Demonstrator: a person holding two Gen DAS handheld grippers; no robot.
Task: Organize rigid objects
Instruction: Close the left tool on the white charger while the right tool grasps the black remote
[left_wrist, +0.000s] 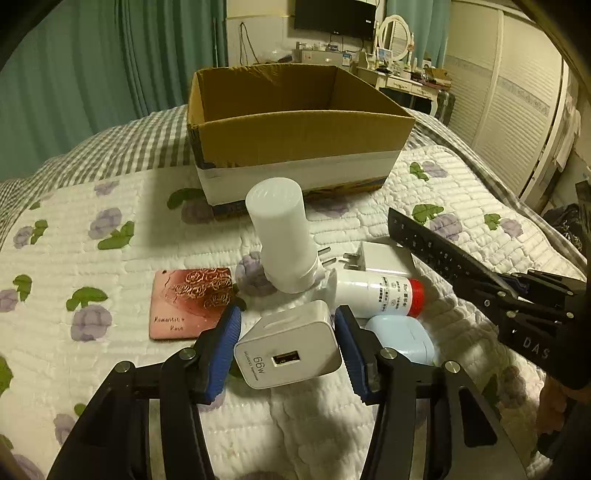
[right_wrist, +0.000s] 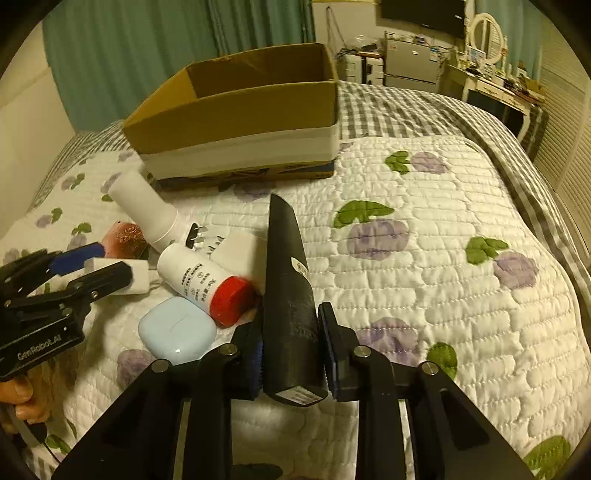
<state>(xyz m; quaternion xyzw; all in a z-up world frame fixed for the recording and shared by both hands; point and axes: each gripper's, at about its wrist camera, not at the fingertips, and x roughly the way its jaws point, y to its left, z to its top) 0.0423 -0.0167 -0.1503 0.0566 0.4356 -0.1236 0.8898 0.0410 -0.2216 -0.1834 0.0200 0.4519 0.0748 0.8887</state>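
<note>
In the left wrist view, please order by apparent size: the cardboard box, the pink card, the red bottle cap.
1. cardboard box
2. pink card
3. red bottle cap

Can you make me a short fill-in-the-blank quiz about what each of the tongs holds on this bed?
The left tongs hold a white ___ marked 66W.
The right tongs grip a black ___.
The bottle lying beside the blue case has a ___ cap.
The cardboard box stands ___ at the top.

Answers: charger; remote control; red; open
</note>
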